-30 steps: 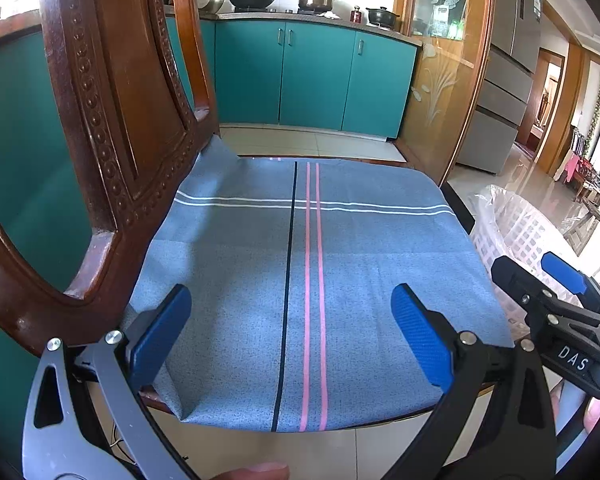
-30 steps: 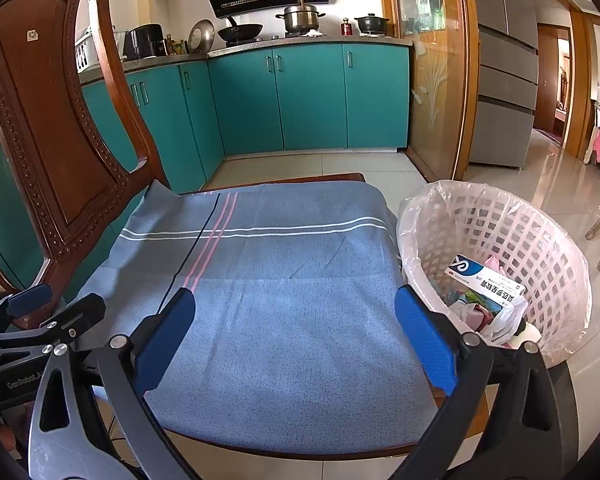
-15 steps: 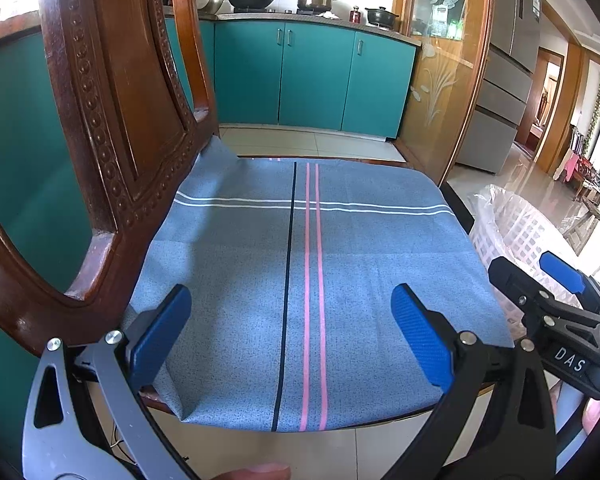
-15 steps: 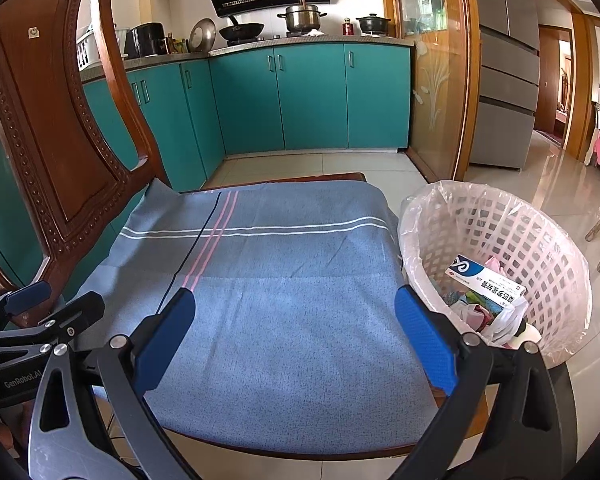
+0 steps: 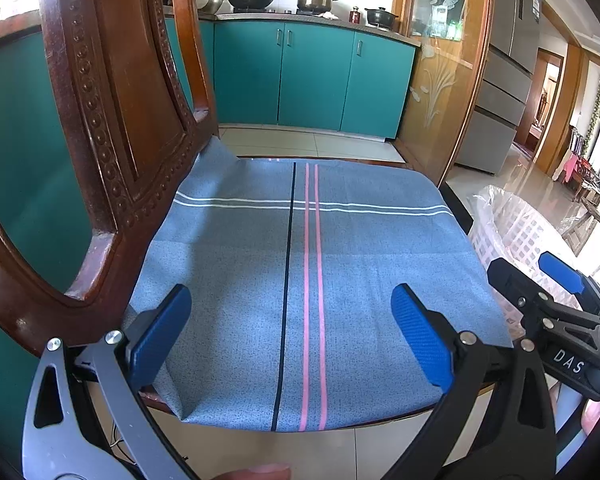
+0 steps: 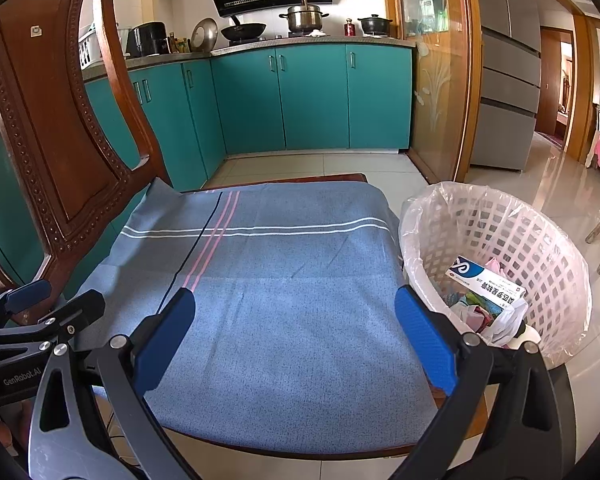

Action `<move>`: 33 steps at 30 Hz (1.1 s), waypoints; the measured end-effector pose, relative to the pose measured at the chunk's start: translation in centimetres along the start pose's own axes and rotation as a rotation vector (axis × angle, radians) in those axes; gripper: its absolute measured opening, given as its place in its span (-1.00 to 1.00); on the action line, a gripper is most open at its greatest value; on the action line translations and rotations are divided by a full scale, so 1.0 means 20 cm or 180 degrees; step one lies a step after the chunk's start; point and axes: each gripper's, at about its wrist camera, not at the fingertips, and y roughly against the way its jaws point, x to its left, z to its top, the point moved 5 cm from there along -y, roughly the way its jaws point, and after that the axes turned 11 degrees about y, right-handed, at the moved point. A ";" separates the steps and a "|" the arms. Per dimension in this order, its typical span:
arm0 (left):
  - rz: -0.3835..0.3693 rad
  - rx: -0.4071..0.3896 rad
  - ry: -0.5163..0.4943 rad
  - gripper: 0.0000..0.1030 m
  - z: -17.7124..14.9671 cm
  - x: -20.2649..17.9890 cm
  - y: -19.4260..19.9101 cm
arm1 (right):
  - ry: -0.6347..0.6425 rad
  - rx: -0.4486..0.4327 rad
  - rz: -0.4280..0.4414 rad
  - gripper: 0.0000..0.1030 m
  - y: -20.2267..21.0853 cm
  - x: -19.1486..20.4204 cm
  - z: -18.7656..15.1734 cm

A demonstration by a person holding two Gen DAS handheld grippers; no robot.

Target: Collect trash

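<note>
A white lattice waste basket lined with a clear bag stands on the floor to the right of the chair. It holds a white and blue carton, crumpled paper and a plastic bag. Its rim also shows in the left wrist view. A blue cloth with pink, black and white stripes covers the chair seat; nothing lies on it. My left gripper is open and empty over the cloth's near edge. My right gripper is open and empty, beside the basket.
The carved wooden chair back rises close on the left. Teal kitchen cabinets stand behind, with pots on the counter. A glass-panelled wooden partition and a grey fridge stand at the right. The floor is glossy tile.
</note>
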 end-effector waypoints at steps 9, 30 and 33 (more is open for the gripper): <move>0.0004 -0.0004 0.0002 0.93 0.00 0.00 0.00 | 0.0015 0.0004 0.0001 0.90 0.00 0.01 0.00; -0.0064 0.0126 0.0039 0.93 -0.01 0.01 -0.03 | 0.0044 0.0014 0.0014 0.90 0.01 0.01 -0.01; -0.0088 0.0167 0.0035 0.93 -0.02 0.00 -0.05 | 0.0045 -0.0051 0.0011 0.90 0.03 -0.02 0.00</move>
